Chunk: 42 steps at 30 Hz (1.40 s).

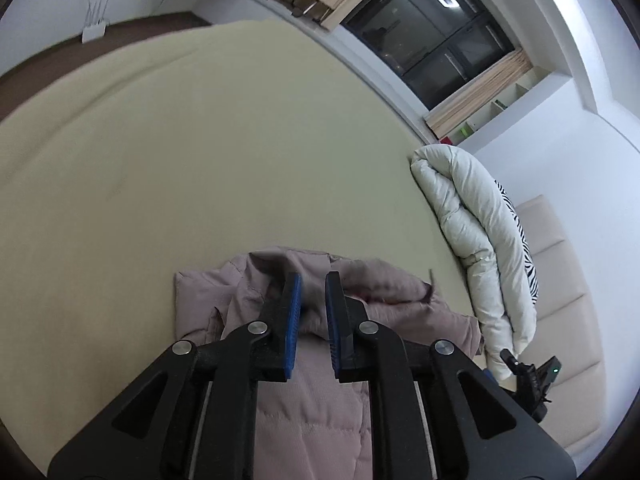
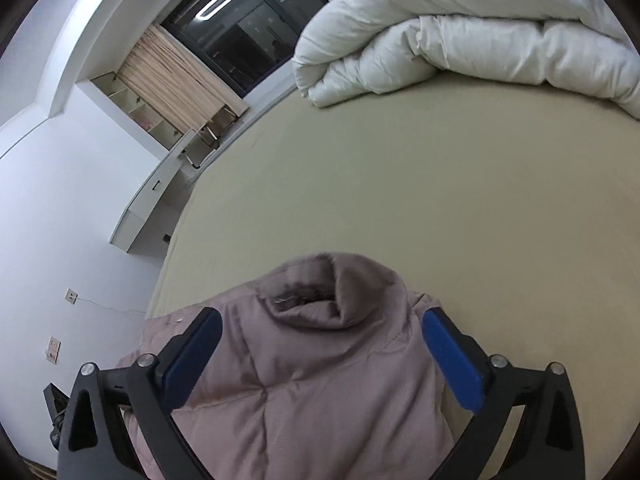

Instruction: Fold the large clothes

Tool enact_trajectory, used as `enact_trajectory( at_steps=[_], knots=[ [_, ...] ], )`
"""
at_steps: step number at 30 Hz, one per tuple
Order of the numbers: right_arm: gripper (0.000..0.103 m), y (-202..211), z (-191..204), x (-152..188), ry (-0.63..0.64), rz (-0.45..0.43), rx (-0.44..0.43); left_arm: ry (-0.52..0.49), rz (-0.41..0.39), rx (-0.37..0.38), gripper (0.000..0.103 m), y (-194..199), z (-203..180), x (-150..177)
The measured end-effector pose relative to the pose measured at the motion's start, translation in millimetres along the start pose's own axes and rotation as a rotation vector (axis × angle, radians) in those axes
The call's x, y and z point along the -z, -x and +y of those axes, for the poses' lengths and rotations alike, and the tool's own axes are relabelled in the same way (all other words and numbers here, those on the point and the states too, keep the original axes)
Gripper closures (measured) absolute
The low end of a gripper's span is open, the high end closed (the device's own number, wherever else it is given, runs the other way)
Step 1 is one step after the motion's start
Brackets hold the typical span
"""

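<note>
- The pink padded jacket lies bunched near the bed's near edge, collar pointing away.
- Right tongs gape, straddling it untouched.
- Left tongs stand slightly apart above the jacket's collar, gripping nothing.

Left gripper: black linkage arms, blue-padded fingers nearly together, narrow gap between pads. Pointed forward and downward. Whether the pads pinch anything in the gap cannot be told from the left wrist view.

Right gripper: fingers spread wide, blue pads facing inward, standing on either side of the view with nothing pressed between them. Also angled downward.

Part of the right gripper's black body shows at the lower right edge of the left wrist view, just beside the left one.
</note>
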State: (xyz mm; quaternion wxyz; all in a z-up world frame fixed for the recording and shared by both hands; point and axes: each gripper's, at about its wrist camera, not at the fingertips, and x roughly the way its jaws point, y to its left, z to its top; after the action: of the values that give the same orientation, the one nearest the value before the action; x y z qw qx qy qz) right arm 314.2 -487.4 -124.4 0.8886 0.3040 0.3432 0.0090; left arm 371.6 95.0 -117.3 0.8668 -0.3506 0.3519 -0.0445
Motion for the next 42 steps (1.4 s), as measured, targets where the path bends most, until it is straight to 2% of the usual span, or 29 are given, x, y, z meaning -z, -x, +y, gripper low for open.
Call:
enact_trajectory(
  at_steps=[2, 3, 5, 6, 7, 8, 10, 11, 14, 18, 21, 23, 27, 35, 42],
  knots=[
    [0.000, 14.0, 21.1, 10.1, 0.075, 0.019, 0.021, -0.088, -0.074, -0.049, 0.092, 26.1, -23.3, 7.9],
    [0.000, 22.1, 37.7, 20.2, 0.128, 0.025, 0.019, -0.164, -0.098, -0.060, 0.092, 35.7, -41.4, 18.1],
    [0.002, 27.6, 72.8, 43.4, 0.254, 0.055, 0.021, -0.291, -0.091, -0.080, 0.092, 34.7, -71.6, 40.4],
    [0.006, 26.1, 93.1, 57.2, 0.332, 0.072, 0.037, -0.335, -0.078, -0.092, 0.092, 28.7, -82.4, 50.6],
    [0.016, 21.9, 110.9, 69.7, 0.402, 0.091, 0.052, -0.378, -0.058, -0.100, 0.092, 19.6, -92.9, 61.4],
    [0.022, 13.7, 126.2, 78.7, 0.454, 0.115, 0.061, -0.415, -0.042, -0.107, 0.092, 10.9, -101.4, 70.7],
    [0.043, -9.8, 143.6, 93.5, 0.518, 0.168, 0.080, -0.505, -0.016, -0.135, 0.092, -14.6, -121.1, 91.4],
    [0.047, -25.4, 146.9, 95.7, 0.536, 0.188, 0.103, -0.542, -0.010, -0.151, 0.092, -21.9, -123.5, 100.7],
    [0.049, -67.0, 147.2, 87.0, 0.553, 0.186, 0.173, -0.653, -0.009, -0.267, 0.092, -75.1, -138.8, 107.9],
    [0.049, -113.1, 127.5, 55.5, 0.444, 0.211, 0.196, -0.678, 0.023, -0.375, 0.092, -140.0, -129.0, 88.2],
    [0.044, -138.9, 123.0, 48.7, 0.492, 0.194, 0.230, -0.606, 0.083, -0.378, 0.091, -174.1, -106.2, 70.9],
    [0.043, -150.5, 122.7, 45.7, 0.483, 0.191, 0.233, -0.598, 0.074, -0.374, 0.092, -184.9, -100.1, 70.6],
    [0.043, -157.5, 115.4, 48.4, 0.460, 0.155, 0.216, -0.607, 0.062, -0.373, 0.092, -198.5, -88.5, 79.8],
    [0.042, -171.0, 111.4, 53.6, 0.476, 0.129, 0.208, -0.494, 0.068, -0.259, 0.092, -209.3, -41.9, 69.3],
    [0.042, -172.0, 105.4, 55.5, 0.449, 0.101, 0.178, -0.481, 0.060, -0.248, 0.092, -213.4, -31.9, 69.7]
  ],
)
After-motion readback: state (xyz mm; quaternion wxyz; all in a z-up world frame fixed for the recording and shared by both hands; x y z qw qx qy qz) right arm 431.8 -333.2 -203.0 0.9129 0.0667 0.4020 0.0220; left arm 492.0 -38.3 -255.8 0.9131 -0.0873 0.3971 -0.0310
